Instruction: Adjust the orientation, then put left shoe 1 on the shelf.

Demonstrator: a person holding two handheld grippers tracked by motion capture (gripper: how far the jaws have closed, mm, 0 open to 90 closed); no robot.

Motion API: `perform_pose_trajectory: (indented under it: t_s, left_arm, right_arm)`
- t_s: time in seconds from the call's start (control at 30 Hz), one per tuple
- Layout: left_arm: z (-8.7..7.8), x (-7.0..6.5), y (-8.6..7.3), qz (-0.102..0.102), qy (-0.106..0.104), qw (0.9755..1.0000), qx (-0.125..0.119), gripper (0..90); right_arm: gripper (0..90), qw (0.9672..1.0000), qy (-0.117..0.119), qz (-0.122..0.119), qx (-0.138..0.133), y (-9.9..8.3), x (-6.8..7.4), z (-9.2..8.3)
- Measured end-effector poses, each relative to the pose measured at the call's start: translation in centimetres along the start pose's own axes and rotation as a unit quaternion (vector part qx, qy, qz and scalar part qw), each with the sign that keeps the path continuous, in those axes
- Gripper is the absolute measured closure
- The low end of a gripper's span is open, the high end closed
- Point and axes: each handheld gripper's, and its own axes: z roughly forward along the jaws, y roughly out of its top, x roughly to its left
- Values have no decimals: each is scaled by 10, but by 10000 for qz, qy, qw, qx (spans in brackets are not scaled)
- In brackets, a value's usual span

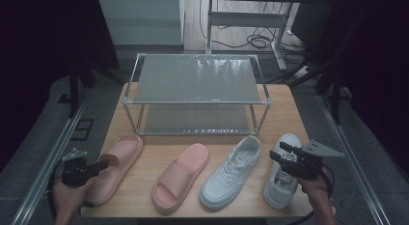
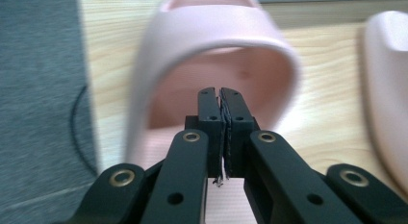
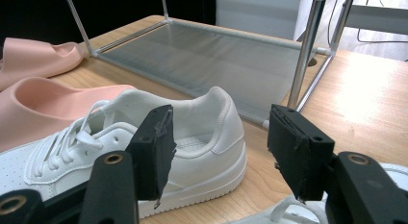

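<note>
Here, 4 shoes lie in a row along the near edge of the wooden table, toes toward the 2-tier shoe rack behind them, likely laid out so each can be lifted straight onto a shelf.

At far left, the left gripper sits low over the heel end of the left pink slide. In the left gripper view its jaws are pressed together with nothing between them, pointing into the strap opening of that slide; my guess is the closed tips are meant to slip under the strap.

Next come the second pink slide and then the left white sneaker, both untouched.

At far right, the right gripper hangs above the right white sneaker, jaws spread wide and empty. Its own view looks across the left white sneaker toward the rack's lower shelf.
</note>
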Motion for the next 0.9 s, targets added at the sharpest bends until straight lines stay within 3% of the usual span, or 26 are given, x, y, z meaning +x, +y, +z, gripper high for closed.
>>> perform_pose_trajectory:
  t_s: [0.2, 0.3, 0.5, 0.9]
  left_arm:
    - [1, -15, -5, 99, -231, 9997, -22, 866]
    - [1, -22, -6, 163, -302, 9994, -19, 807]
    - [9, -33, -9, 281, -308, 9991, 93, 655]
    - [13, -37, -7, 246, -203, 9995, -31, 582]
  right_arm:
    - [427, 10000, 2, 3, -19, 0, 0, -2]
    - [427, 10000, -11, -4, -24, 0, -1, -2]
    - [427, 10000, 2, -2, -12, 0, 0, -1]
    - [427, 10000, -6, -4, -18, 0, 0, -2]
